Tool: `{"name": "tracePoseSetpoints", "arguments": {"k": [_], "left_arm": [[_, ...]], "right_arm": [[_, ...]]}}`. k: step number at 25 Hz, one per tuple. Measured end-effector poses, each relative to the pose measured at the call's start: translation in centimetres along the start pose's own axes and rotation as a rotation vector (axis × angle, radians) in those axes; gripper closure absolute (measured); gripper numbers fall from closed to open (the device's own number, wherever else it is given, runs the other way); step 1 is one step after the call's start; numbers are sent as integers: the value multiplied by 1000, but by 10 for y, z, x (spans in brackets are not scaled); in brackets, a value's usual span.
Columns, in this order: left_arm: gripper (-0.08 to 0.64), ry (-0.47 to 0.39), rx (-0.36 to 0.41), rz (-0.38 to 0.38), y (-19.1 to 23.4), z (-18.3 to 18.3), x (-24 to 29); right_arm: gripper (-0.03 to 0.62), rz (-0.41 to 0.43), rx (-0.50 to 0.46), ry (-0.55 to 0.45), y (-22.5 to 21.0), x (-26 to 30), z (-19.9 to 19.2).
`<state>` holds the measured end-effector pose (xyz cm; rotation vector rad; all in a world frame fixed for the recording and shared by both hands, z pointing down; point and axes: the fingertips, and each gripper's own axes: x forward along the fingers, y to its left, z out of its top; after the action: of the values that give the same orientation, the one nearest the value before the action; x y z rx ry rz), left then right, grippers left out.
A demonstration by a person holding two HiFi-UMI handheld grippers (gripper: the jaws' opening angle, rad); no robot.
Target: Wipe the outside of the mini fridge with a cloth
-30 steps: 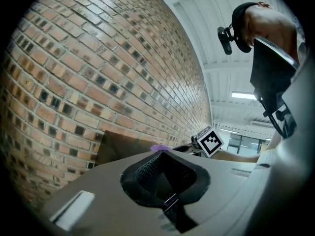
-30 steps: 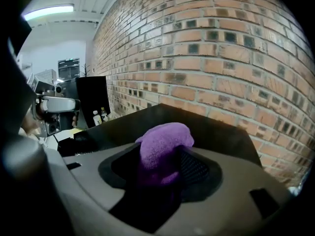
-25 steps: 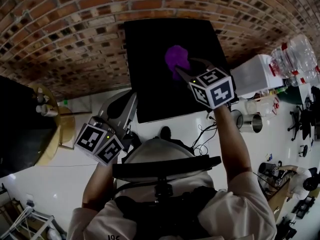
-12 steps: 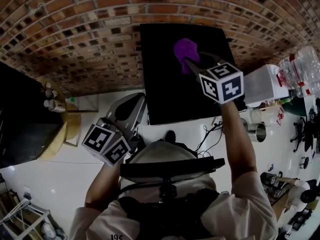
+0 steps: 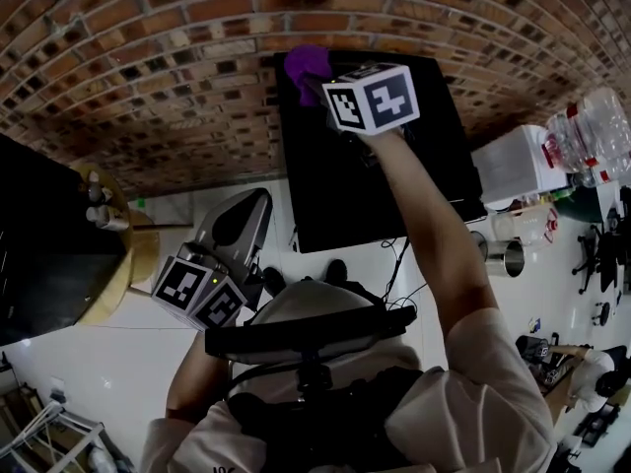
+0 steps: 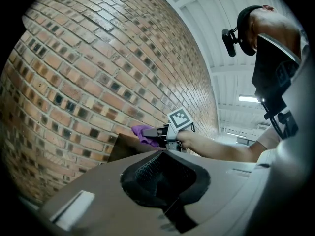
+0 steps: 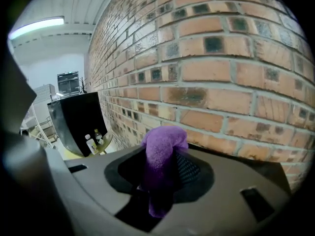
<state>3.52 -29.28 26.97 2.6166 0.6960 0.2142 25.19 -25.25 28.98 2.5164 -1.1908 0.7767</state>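
1. A black, box-shaped mini fridge [image 5: 385, 175] with a smooth, flat top stands on a glossy white floor [image 5: 108, 363], its back against a rough red-brown brick wall [image 5: 148, 67].
2. A purple fleecy cloth [image 5: 308, 65], soft and bunched into a rounded lump, sits at the far left corner of the fridge's top, close against the bricks. The left gripper view shows it lying along that top edge.
3. The right gripper [image 7: 165, 176], made of smooth grey plastic with black ribbed pads, is held out over the fridge at arm's length. Its jaws have just been closing and now clamp the cloth, which bulges up above them and hangs in a strip below.
4. The left gripper [image 6: 165, 176], of the same grey plastic, is held low beside the person, well apart from the cloth. Its fingers are pressed together with nothing between them.
5. Each gripper bears a cube with black-and-white square markers.
6. To the left stands a round wooden table [image 5: 133, 264] with small bottles [image 5: 96, 205] on it.
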Motion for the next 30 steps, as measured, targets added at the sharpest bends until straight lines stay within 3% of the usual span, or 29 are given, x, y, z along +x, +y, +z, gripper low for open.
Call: {"name": "tracePoseSetpoints", "arguments": {"k": [13,30], "left_arm": [[552,-21,-26,15,11,5,-4],[552,-33,-34,7,-5,7,14]], "right_arm": [[457,-19,10,130,-1,71,5],[457,-108,30,163,-71,33,-18]]}}
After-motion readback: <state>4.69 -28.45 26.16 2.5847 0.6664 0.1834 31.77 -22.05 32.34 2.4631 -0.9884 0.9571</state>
